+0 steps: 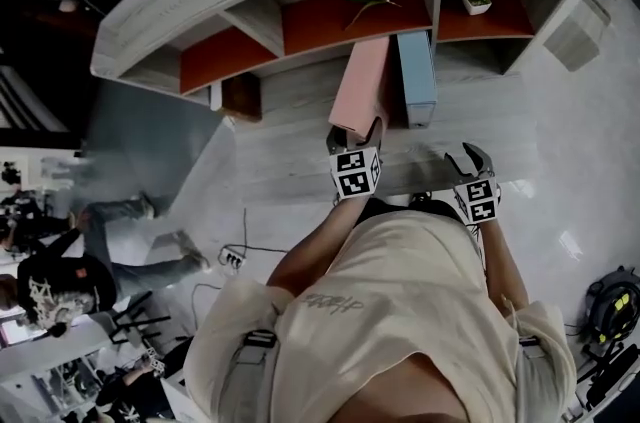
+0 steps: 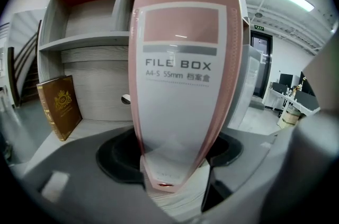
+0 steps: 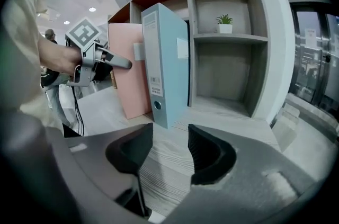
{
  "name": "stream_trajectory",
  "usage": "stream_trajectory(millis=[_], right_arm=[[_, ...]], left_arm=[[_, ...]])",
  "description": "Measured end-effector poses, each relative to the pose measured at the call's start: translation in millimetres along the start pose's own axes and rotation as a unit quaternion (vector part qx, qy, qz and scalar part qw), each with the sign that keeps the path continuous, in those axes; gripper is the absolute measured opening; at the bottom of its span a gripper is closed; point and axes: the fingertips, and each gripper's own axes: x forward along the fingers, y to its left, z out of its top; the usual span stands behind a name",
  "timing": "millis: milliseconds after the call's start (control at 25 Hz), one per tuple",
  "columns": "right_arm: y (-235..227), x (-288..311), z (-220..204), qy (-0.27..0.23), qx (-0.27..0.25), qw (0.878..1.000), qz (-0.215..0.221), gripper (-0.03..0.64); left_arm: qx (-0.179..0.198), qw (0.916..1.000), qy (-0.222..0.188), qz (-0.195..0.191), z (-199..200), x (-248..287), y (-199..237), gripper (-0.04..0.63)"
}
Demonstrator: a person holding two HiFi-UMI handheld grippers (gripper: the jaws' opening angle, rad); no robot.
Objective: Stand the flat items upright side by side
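A pink file box (image 1: 362, 81) stands on the grey wooden shelf top (image 1: 300, 161), leaning slightly against a light blue binder (image 1: 416, 76) that stands upright on its right. My left gripper (image 1: 352, 136) is shut on the near spine end of the pink file box (image 2: 180, 85), which fills the left gripper view between the jaws of the left gripper (image 2: 177, 154). My right gripper (image 1: 468, 154) hovers open to the right with nothing between its jaws. In the right gripper view the right gripper (image 3: 170, 146) faces the blue binder (image 3: 165, 69) and the pink file box (image 3: 126, 69).
A brown book (image 2: 59, 105) leans in the left shelf bay. A small potted plant (image 3: 224, 23) sits in the upper right compartment. A cable with a power strip (image 1: 232, 258) lies on the floor at the left, and people stand at the far left.
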Motion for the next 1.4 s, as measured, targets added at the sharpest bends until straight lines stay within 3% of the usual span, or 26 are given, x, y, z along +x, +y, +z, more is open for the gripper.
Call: stream_trajectory(millis=[160,400,560,720,840,1400], right_arm=[[3,10,3,-0.007,-0.006,1.000,0.024,0.201],[-2,18,1,-0.008,-0.006,0.999,0.045,0.201],[-4,19,4,-0.008,-0.007,0.999,0.054,0.201],[-6,21,6,-0.007,-0.008,0.998,0.059,0.201],[-5,24,5,-0.006,-0.008,0.998,0.064,0.201],[-25,29,0,0.011,0.000,0.998,0.064,0.201]], left_arm=[[0.012,0.9996,0.016,-0.018,3,9,-20,0.322],[0.059,0.9944,0.036,-0.080,6,21,-44,0.347],[0.088,0.9842,0.047,-0.146,3,16,-54,0.368],[0.090,0.9725,0.046,-0.210,4,11,-59,0.372],[0.106,0.9605,0.048,-0.253,2,6,-66,0.318],[0.109,0.9565,0.036,-0.268,14,30,-65,0.315]])
